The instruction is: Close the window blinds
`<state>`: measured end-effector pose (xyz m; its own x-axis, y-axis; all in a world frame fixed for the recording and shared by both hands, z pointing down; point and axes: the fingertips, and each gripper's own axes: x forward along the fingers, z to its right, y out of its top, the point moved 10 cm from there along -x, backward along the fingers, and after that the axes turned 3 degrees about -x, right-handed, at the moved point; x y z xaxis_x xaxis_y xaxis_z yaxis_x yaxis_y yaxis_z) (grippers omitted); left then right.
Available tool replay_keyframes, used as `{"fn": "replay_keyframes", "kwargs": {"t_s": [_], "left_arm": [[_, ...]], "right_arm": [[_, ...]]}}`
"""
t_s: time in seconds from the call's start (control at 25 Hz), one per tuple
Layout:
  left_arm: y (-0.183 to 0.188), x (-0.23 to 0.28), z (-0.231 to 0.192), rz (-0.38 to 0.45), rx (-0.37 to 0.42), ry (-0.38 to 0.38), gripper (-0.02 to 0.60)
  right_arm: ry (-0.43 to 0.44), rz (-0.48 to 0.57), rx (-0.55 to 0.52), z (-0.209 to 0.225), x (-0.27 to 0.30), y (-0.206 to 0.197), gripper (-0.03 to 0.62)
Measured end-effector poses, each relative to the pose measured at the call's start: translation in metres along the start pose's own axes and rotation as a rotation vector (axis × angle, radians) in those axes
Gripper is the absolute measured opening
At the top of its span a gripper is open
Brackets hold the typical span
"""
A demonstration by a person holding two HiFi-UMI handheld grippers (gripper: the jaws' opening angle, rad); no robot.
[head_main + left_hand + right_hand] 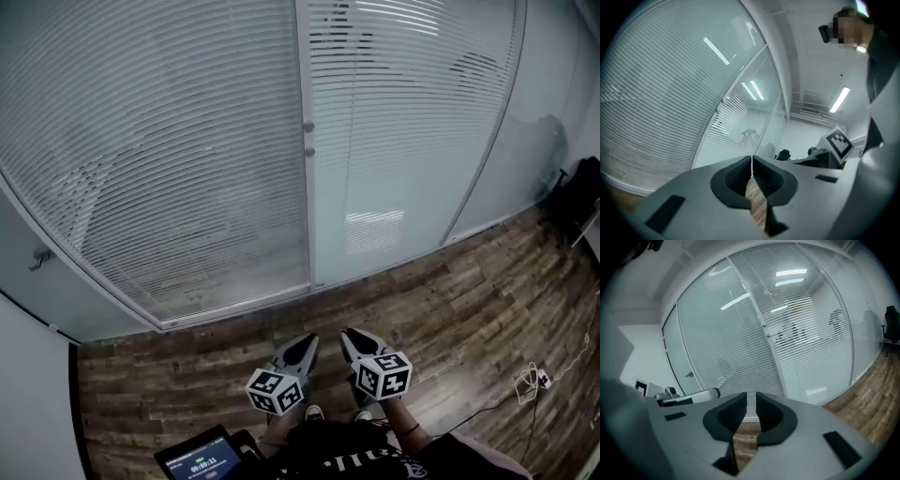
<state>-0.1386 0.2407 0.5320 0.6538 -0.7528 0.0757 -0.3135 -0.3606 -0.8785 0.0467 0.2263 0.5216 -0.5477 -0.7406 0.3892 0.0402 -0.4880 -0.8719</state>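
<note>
A wood-plank floor [450, 300] filled the lower half of the head view, with a white cable [532, 382] lying loosely coiled on it near the right edge. A dark chair [574, 202] stood farther back on the same side. A small lit screen [200, 459] showed at the bottom edge, and a door handle [39, 258] projected from the pale panel at far left.
</note>
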Motion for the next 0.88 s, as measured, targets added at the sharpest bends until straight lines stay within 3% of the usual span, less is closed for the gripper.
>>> {"fn": "replay_keyframes", "kwargs": {"t_s": [0.24,0.48,0.88], "left_arm": [[-0.018,0.001,0.046,0.022,0.007,0.010,0.014],[-0.078,-0.015,0.137,0.066,-0.017,0.058,0.014],[-0.151,-0.030,0.247,0.070,-0.021,0.118,0.014]], "right_arm": [[-0.001,0.017,-0.025,0.016,-0.053,-0.015,0.074],[0.023,-0.010,-0.070,0.047,-0.152,-0.061,0.074],[0.097,-0.032,-0.106,0.080,-0.253,-0.106,0.072]]}}
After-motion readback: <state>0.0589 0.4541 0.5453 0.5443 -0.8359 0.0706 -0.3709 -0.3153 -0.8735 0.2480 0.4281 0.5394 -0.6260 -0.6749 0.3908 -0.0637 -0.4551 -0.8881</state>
